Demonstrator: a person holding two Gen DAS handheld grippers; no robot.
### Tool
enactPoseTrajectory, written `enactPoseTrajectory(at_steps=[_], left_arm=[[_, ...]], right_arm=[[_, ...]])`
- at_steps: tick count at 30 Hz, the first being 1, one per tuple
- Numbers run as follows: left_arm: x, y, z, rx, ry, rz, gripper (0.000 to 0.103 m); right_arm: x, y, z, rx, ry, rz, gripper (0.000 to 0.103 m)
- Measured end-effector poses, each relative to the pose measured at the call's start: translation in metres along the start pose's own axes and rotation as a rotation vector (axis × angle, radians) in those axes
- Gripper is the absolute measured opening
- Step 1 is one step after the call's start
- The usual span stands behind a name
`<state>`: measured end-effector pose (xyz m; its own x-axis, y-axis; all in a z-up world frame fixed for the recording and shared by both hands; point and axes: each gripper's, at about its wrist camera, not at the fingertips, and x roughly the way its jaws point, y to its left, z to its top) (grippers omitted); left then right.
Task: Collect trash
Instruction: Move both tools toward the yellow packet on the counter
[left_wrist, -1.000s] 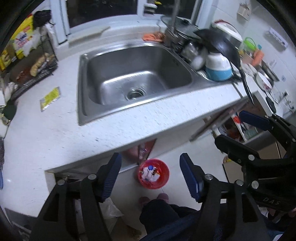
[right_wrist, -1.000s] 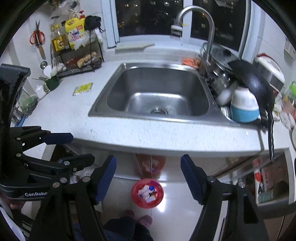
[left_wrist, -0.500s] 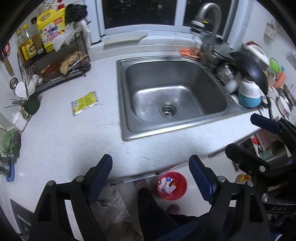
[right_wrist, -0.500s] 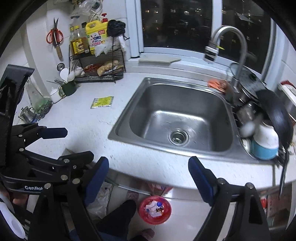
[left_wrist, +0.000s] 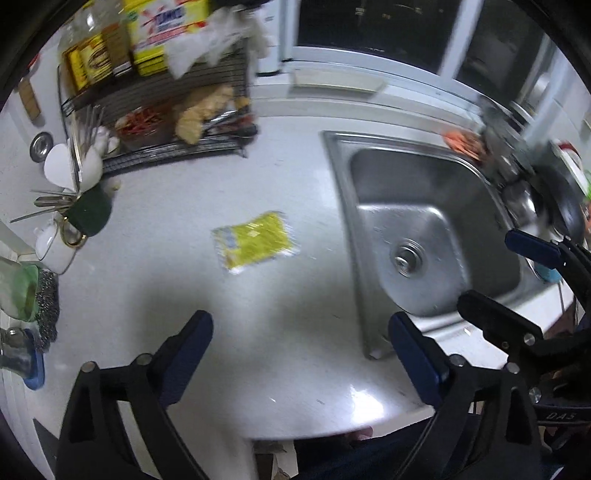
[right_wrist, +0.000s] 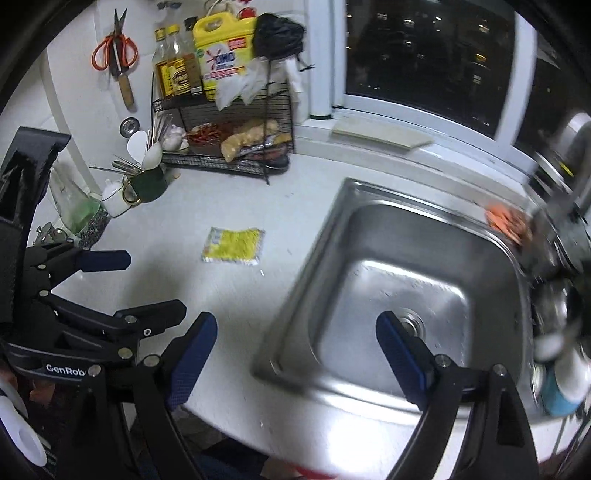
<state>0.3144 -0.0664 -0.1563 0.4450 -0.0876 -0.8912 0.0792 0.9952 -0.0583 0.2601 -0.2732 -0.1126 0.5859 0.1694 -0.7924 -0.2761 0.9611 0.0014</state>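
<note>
Wire rack (right_wrist: 225, 144) at back left of bench (left_wrist: 155, 295): chillies, ginger, bottles on top. Green mug (right_wrist: 147, 184) beside it holds cutlery. Yellow wrapper (left_wrist: 255, 242) lies flat, crinkled, alone on open bench between mug and sink (left_wrist: 424, 236); sink basin is bare. Left tongs (left_wrist: 299, 350) opening, nothing between. Right tongs (right_wrist: 295, 350) released, empty, over sink edge.

Motion-blurred dishes (right_wrist: 561, 295) right of the sink (right_wrist: 406, 236); faucet (right_wrist: 576, 147) edge-cropped.
</note>
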Motion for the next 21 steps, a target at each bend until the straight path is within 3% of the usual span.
enactPoseTrajectory(at_steps=[1, 10, 21], left_arm=[[0.004, 0.014, 0.007, -0.018, 0.001, 0.009, 0.102], [0.034, 0.092, 0.032, -0.099, 0.062, 0.045, 0.102], [0.075, 0.134, 0.015, -0.182, 0.174, 0.041, 0.102]], right_arm=[[0.008, 0.004, 0.009, -0.008, 0.008, 0.006, 0.087], [0.068, 0.039, 0.053, -0.116, 0.119, 0.071, 0.087], [0.13, 0.073, 0.066, -0.34, 0.268, 0.146, 0.087]])
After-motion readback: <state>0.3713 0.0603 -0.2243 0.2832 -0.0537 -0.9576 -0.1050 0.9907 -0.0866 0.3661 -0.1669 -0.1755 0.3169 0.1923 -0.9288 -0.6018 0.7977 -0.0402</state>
